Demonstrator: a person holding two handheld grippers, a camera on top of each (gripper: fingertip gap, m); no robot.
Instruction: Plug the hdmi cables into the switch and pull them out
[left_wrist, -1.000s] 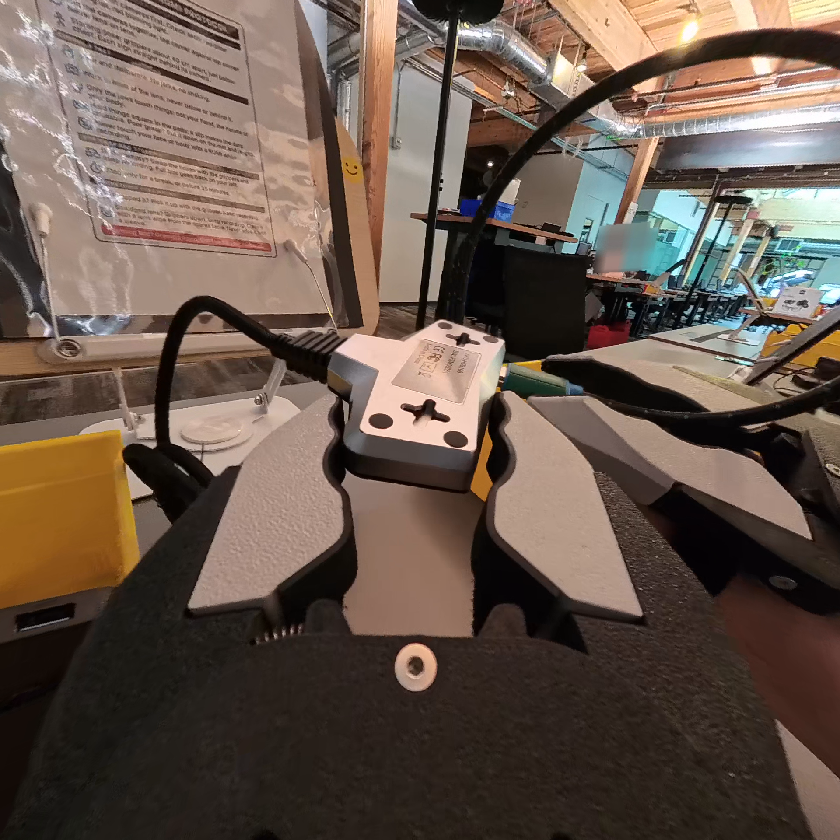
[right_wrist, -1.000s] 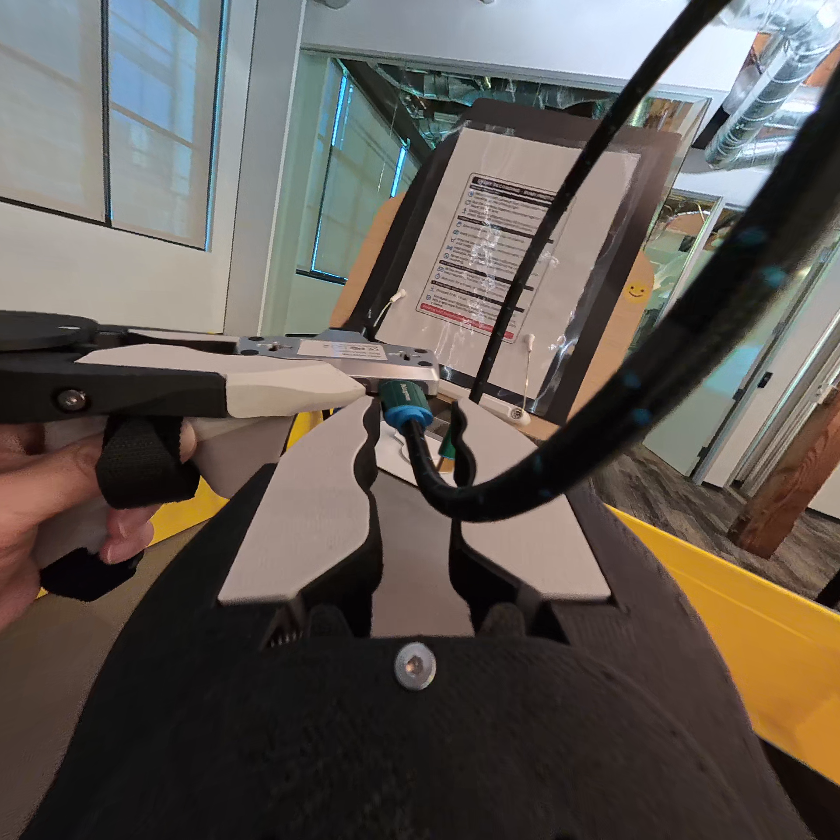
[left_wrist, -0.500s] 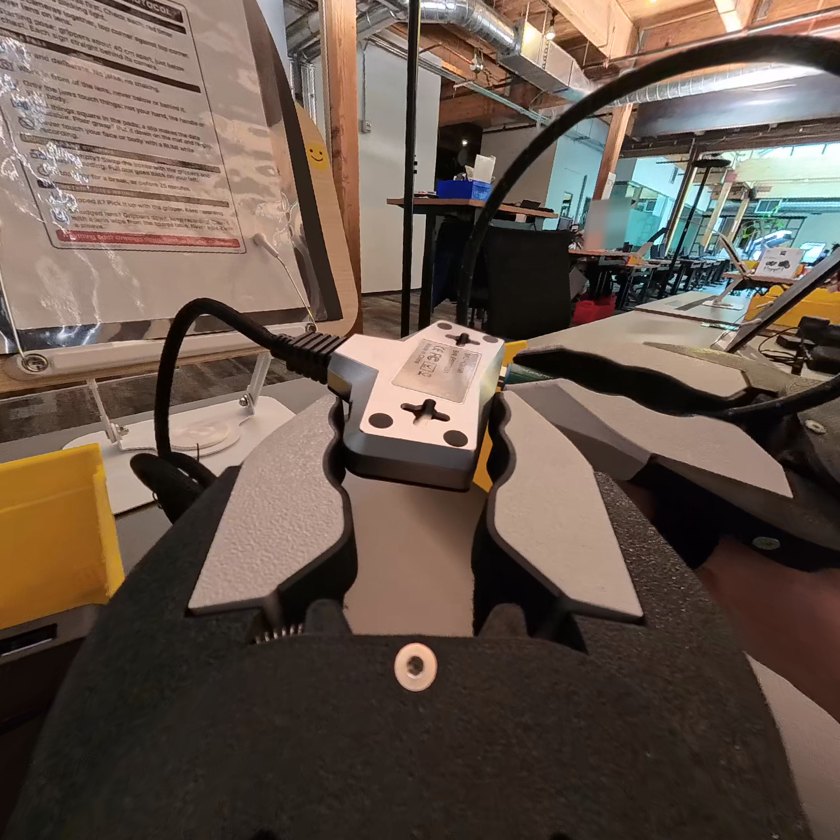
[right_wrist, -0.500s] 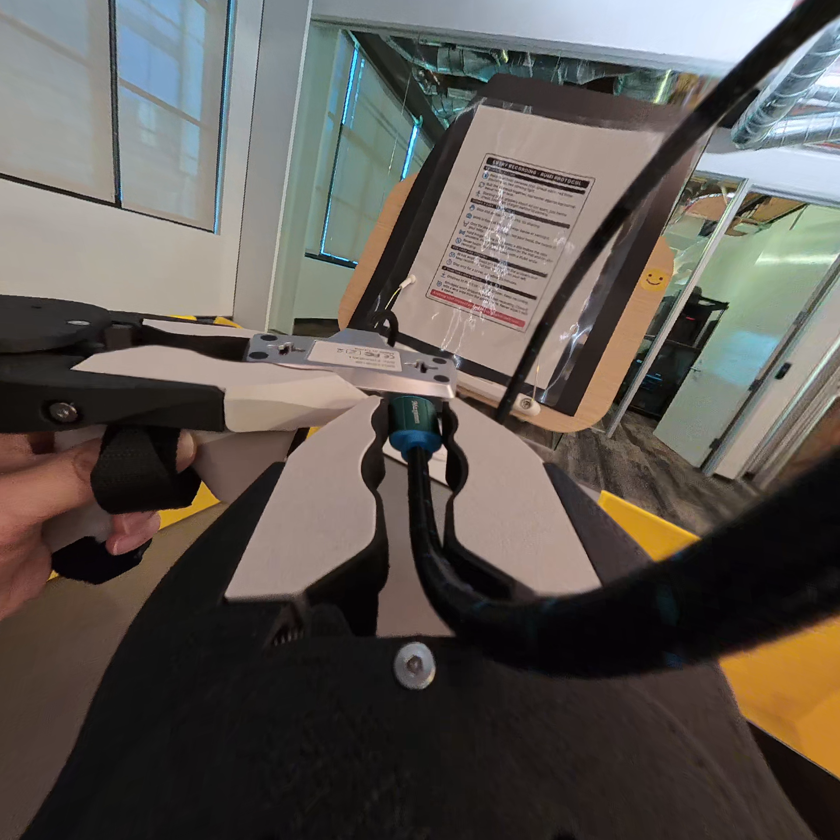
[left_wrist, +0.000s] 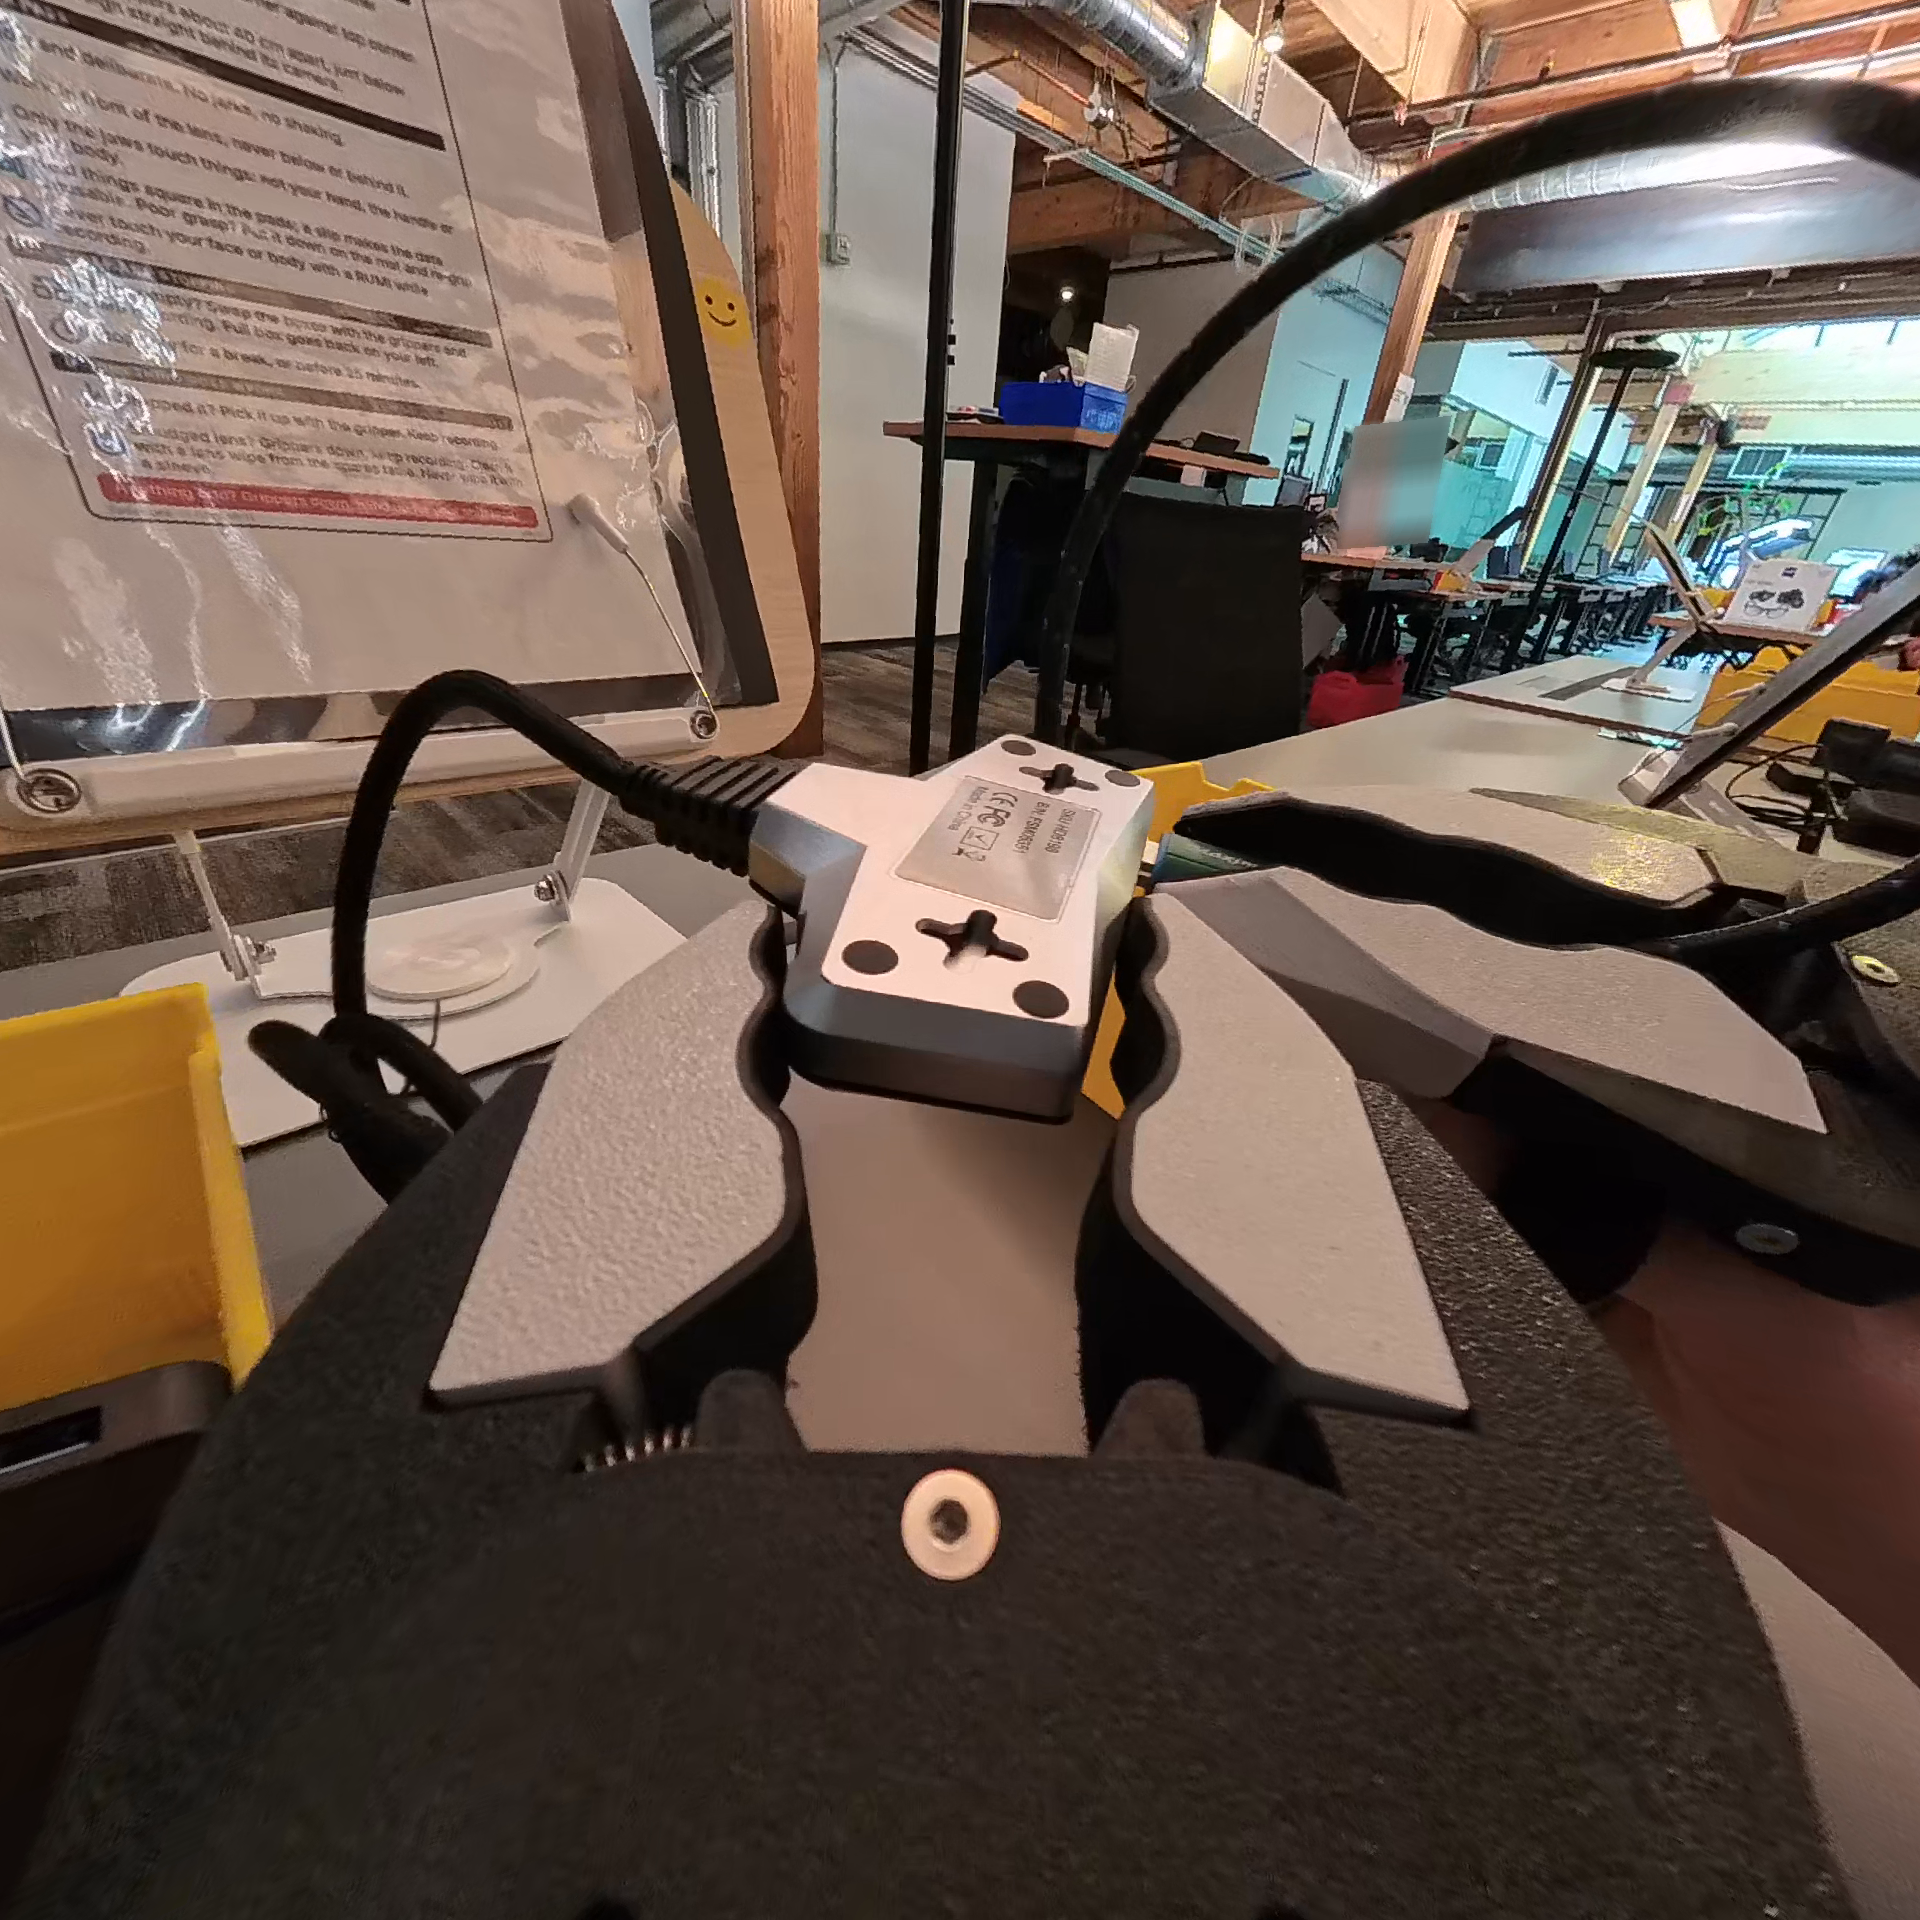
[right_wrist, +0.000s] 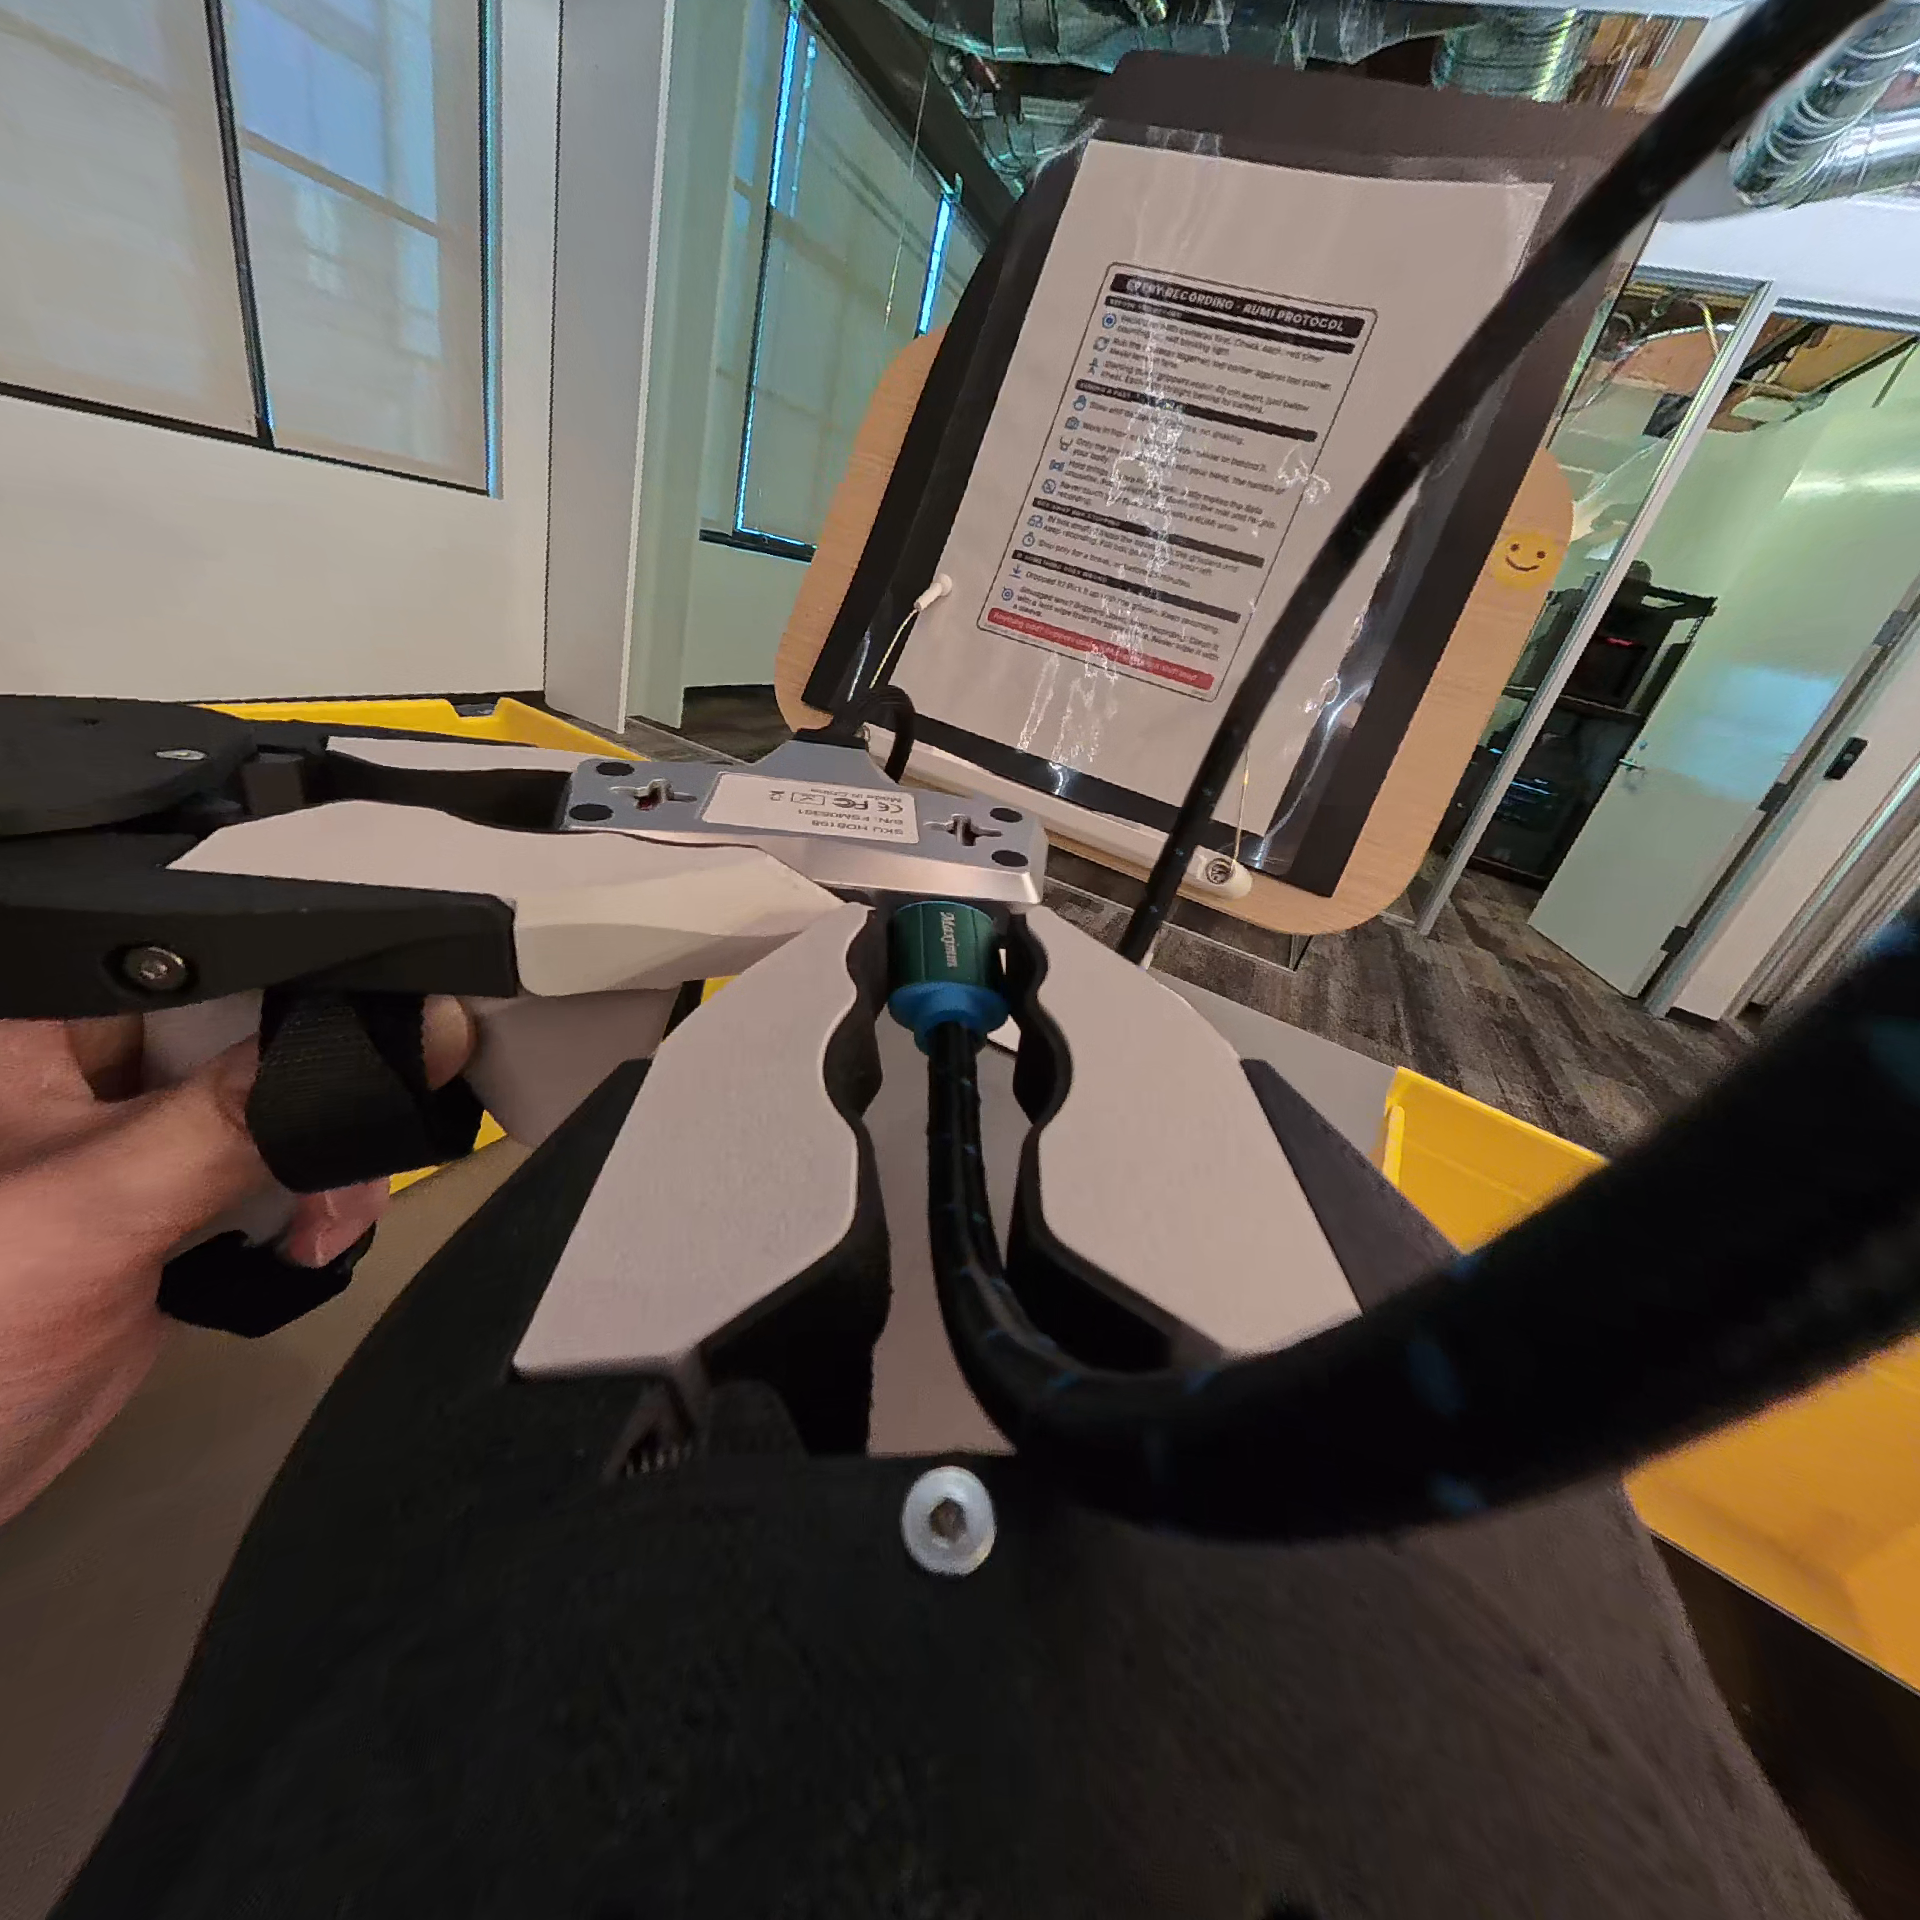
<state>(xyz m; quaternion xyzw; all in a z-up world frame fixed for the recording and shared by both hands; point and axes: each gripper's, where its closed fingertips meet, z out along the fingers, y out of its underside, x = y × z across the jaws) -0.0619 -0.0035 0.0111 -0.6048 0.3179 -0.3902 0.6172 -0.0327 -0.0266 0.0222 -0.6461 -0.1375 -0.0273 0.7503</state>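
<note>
Both grippers grip HDMI hardware above the tabletop (left_wrist: 1455, 748).
Left gripper (left_wrist: 951, 997) fingers pinch the silver switch (left_wrist: 966, 914) bottom-up; right gripper (right_wrist: 940, 966) fingers pinch the green-blue HDMI plug (right_wrist: 940, 971) at the switch's edge.

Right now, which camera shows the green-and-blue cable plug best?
The right wrist view: the green-and-blue plug sits between the right gripper fingers, right up against the silver switch. The left wrist view shows only a sliver of it behind the switch.
</note>
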